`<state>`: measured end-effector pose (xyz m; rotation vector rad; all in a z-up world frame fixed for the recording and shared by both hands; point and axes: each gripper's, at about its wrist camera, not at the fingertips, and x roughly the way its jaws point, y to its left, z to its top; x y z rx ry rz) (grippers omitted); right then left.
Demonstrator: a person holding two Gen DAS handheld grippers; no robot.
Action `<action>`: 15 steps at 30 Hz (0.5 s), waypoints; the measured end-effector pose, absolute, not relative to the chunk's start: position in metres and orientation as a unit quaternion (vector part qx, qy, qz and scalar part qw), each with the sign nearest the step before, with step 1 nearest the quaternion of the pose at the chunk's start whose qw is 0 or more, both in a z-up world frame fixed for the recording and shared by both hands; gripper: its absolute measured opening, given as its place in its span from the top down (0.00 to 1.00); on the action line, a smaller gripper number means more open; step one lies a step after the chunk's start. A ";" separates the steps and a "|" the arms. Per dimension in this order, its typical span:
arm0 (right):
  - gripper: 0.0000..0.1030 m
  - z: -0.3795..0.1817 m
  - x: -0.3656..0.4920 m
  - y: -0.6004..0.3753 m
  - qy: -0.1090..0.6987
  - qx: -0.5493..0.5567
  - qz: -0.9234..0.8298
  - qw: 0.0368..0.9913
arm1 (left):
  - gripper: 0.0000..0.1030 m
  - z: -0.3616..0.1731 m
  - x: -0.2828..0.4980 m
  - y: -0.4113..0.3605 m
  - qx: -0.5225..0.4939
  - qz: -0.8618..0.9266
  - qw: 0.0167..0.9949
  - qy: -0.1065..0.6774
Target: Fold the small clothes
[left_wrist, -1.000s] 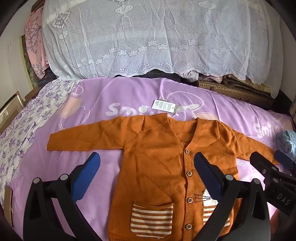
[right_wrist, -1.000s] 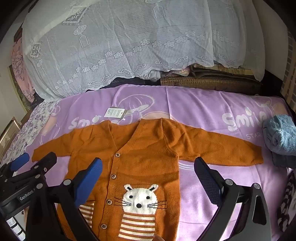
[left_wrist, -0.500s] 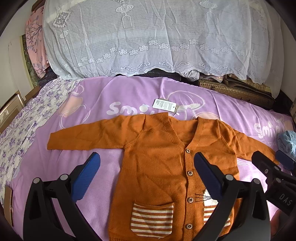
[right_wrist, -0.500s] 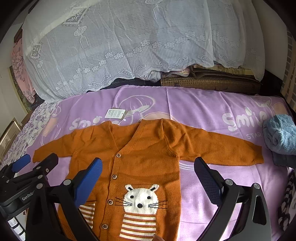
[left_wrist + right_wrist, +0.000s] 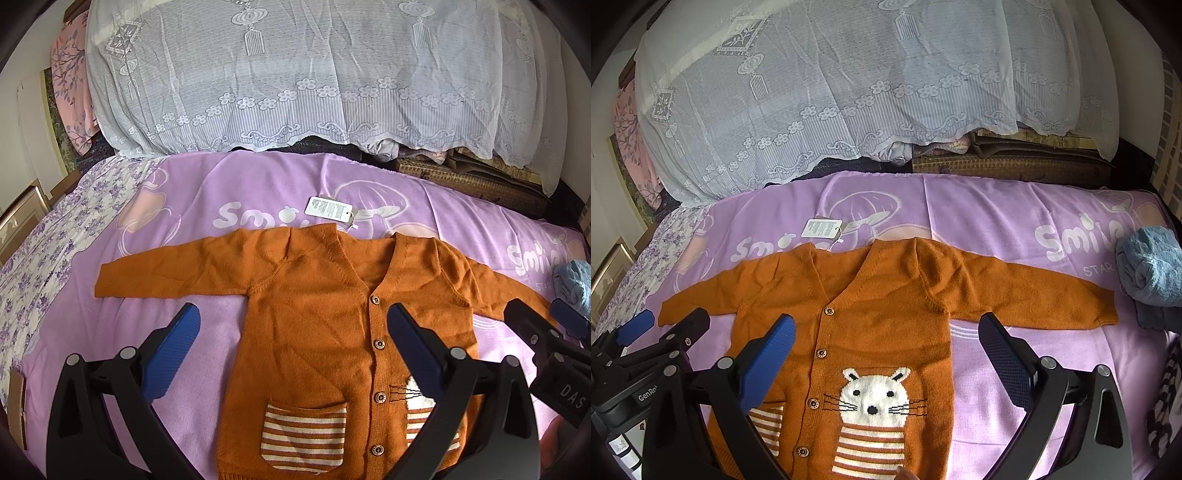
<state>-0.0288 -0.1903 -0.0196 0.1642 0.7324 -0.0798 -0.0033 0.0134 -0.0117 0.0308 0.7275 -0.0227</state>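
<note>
Lying across the back, a white lace cover [image 5: 295,81], hiding whatever is beneath it. Spreading below it, a purple blanket [image 5: 997,221] showing "Smi" at left and "Smi" over "STAR" at right, the rest of each word running under the cardigan or off the edge. Lying flat and face up in the blanket's middle, buttoned, sleeves stretched out sideways, an orange cardigan [image 5: 886,314] bearing a white cat face and striped pockets; hem cut off by the bottom edge. Sitting at the blanket's right edge, a blue bundle of cloth [image 5: 1148,269], partly cut off. Hovering above the cardigan's left half, gaping wide and gripping nothing, the left gripper [image 5: 291,347], marked "GenRo", the rest hidden. Hovering above the right half, equally wide and empty, the right gripper [image 5: 886,354], marked "DAS". Resting just beyond the collar, a white tag [image 5: 328,210], print too small to read.
</note>
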 end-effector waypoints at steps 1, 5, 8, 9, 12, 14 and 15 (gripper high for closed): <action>0.03 -0.019 -0.029 -0.190 0.358 0.080 -0.039 0.930 | 0.05 -0.012 -0.003 0.013 0.016 -0.011 0.934 0.356; 0.03 -0.023 -0.030 -0.191 0.359 0.081 -0.038 0.929 | 0.05 -0.012 -0.004 0.014 0.016 -0.012 0.934 0.356; 0.03 -0.020 -0.028 -0.191 0.360 0.080 -0.038 0.929 | 0.05 -0.013 -0.004 0.015 0.015 -0.011 0.934 0.356; 0.03 -0.022 -0.028 -0.190 0.360 0.080 -0.038 0.929 | 0.05 -0.013 -0.004 0.016 0.015 -0.011 0.934 0.356; 0.03 -0.025 -0.028 -0.189 0.356 0.077 -0.039 0.931 | 0.05 -0.016 -0.007 0.019 0.014 -0.011 0.934 0.357; 0.03 -0.024 -0.028 -0.189 0.353 0.076 -0.040 0.932 | 0.05 -0.019 -0.007 0.021 0.013 -0.011 0.933 0.358; 0.03 -0.025 -0.028 -0.190 0.354 0.077 -0.039 0.931 | 0.05 -0.018 -0.005 0.020 0.013 -0.011 0.933 0.358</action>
